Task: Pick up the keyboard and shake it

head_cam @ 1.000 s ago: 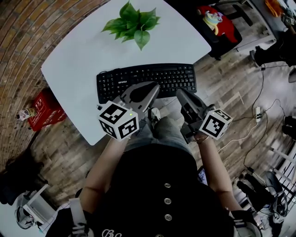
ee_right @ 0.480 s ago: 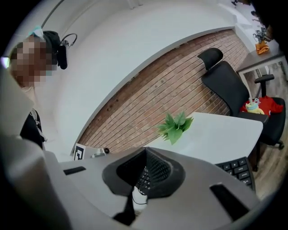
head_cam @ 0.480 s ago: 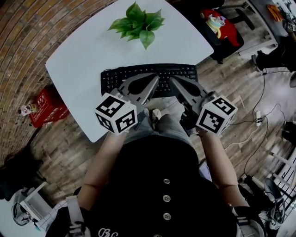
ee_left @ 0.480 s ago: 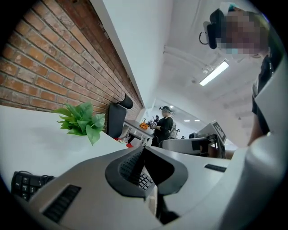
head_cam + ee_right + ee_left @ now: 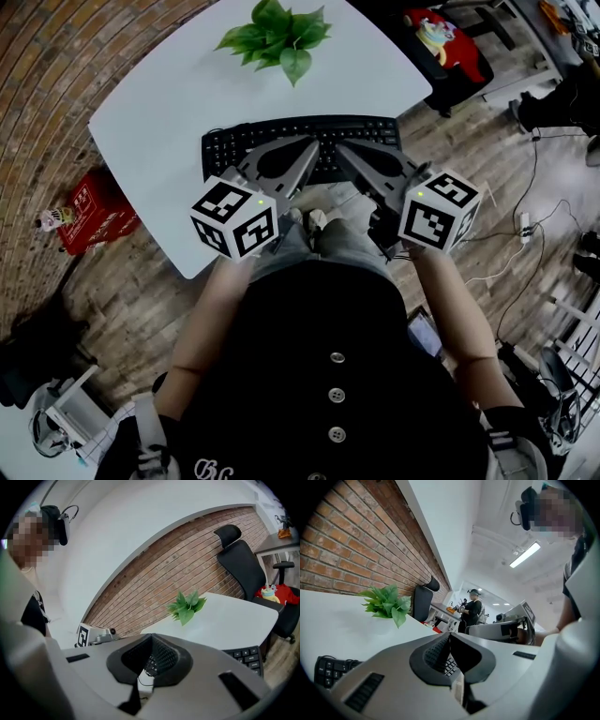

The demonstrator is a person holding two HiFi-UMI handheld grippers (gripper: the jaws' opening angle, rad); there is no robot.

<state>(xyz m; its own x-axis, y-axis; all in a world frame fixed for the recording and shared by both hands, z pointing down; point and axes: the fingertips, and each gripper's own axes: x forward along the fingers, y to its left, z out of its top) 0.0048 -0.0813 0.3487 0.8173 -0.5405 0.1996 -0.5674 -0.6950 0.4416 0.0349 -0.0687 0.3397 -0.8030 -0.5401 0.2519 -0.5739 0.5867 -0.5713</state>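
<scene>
Keyboard (image 5: 368, 138) on white table (image 5: 159, 122), lettering unreadable, left gripper (image 5: 315, 143) and right gripper (image 5: 339, 149) clenched shut over its near edge

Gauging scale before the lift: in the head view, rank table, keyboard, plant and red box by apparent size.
1. table, by far.
2. keyboard, partly covered.
3. plant and red box look about alike; the box sits on the floor, farther from the camera, so unranked.
</scene>
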